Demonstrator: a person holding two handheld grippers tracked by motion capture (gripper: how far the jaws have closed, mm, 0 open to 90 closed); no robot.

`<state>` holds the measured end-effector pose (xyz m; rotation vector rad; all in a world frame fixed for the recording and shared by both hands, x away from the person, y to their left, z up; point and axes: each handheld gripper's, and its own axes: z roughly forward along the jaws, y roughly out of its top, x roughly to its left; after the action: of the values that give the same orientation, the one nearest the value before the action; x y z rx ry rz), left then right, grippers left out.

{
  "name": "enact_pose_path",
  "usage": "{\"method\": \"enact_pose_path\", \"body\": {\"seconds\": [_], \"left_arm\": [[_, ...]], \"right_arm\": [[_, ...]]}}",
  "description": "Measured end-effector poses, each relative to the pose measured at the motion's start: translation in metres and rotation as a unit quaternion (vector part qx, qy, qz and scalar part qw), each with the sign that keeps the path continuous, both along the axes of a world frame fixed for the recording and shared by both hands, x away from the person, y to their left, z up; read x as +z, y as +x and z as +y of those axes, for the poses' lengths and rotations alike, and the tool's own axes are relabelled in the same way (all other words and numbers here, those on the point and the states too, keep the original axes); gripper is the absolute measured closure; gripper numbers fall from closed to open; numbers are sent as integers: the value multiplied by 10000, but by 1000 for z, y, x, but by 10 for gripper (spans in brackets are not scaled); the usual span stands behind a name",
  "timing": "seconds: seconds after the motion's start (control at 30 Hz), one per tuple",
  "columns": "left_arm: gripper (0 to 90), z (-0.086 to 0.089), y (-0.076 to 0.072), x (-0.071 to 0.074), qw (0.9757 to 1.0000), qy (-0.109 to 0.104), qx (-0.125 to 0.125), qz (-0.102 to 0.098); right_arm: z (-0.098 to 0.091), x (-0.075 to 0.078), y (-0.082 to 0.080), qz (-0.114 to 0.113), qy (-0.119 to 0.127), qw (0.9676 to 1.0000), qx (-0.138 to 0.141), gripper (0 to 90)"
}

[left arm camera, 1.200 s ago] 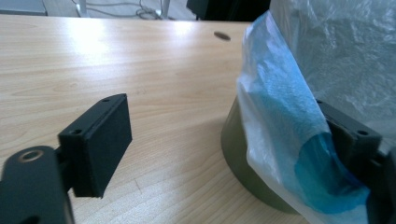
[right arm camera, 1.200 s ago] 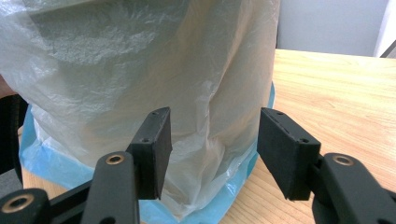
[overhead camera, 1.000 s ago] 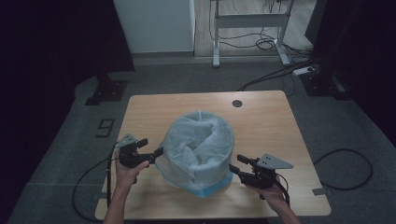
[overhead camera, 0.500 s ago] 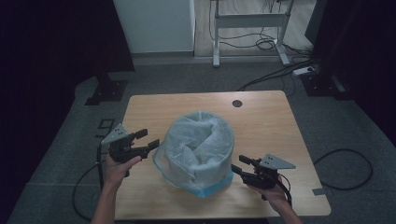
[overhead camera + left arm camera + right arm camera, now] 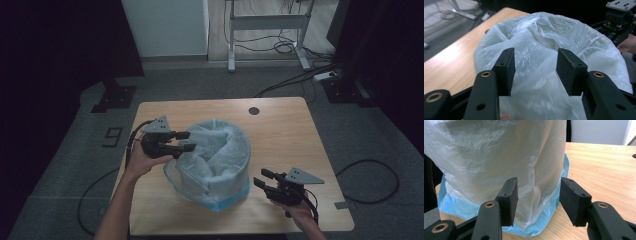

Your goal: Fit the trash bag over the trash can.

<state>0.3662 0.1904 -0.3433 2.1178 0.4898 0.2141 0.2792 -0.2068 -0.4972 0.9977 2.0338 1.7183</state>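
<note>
A round bin wrapped in a translucent white plastic bag stands on the wooden table, with a blue layer showing around its base. My left gripper is raised at the bag's upper left rim. Its jaws have just been closing and still stand apart, with crumpled bag plastic in the gap and no pad pressing on it. My right gripper sits low at the bin's near right side. Its jaws have just been closing slightly and stay open, framing a loose fold of the bag above the blue edge.
A dark round hole sits in the tabletop behind the bin. Bare wood stretches to the right of the bin. Beyond the table stand a metal desk frame, floor cables and a power strip.
The left gripper has risen from the bin's lower left side to its upper rim, and its jaws have narrowed. The right gripper has stayed almost in place.
</note>
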Motion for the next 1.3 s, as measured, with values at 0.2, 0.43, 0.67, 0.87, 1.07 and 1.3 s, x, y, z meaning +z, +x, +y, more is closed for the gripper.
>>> {"method": "enact_pose_path", "body": {"seconds": [0.2, 0.43, 0.67, 0.87, 1.07, 1.3], "left_arm": [[596, -18, 21, -2, 9978, 483, -274, 368], [634, -42, 30, -13, 9865, 1397, -482, 701], [629, -49, 28, -18, 9825, 1622, -541, 742], [578, -56, 24, -17, 9789, 1828, -614, 678], [533, -51, 15, -1, 9879, 1291, -742, 444], [530, -77, 10, 0, 9820, 1421, -1146, 477]], "right_arm": [[-5, -1, 0, 58, 46, 10000, -30, 492], [-8, -2, 0, 93, 66, 9999, -59, 492], [-6, -2, 0, 105, 41, 9999, -7, 492], [-6, -3, 0, 127, 16, 9999, 9, 492], [-6, -3, 0, 130, 30, 9999, -3, 490], [-3, -3, -1, 116, 24, 9999, 27, 488]]}}
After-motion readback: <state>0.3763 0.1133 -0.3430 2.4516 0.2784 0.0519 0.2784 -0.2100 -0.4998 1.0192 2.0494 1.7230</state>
